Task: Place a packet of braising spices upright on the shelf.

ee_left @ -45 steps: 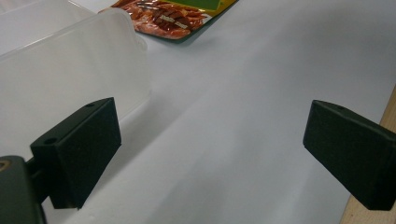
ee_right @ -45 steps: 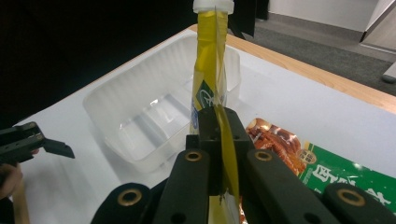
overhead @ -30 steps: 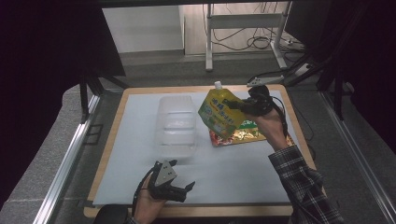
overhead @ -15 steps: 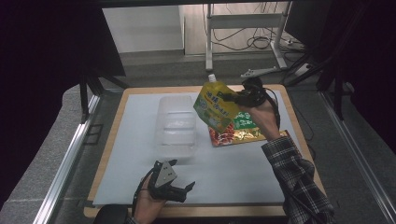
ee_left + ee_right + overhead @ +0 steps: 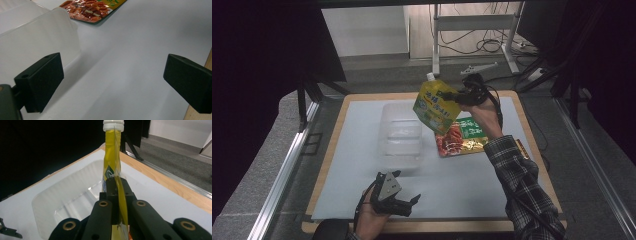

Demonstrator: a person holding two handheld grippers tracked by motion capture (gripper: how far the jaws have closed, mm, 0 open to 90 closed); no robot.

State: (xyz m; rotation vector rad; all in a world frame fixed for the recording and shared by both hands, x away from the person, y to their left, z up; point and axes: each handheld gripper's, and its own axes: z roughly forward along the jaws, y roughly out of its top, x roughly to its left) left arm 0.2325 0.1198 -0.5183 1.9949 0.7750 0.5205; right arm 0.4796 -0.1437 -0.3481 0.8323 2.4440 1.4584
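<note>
Pouch [image 5: 111,167] edge-on in right gripper [image 5: 117,187], cap [image 5: 113,124] white

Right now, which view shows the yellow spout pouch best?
The high view: the yellow spout pouch shows its whole printed face, held in the air by the right gripper between the clear tray and the red packet. The right gripper view sees it edge-on, clamped between the jaws.
</note>
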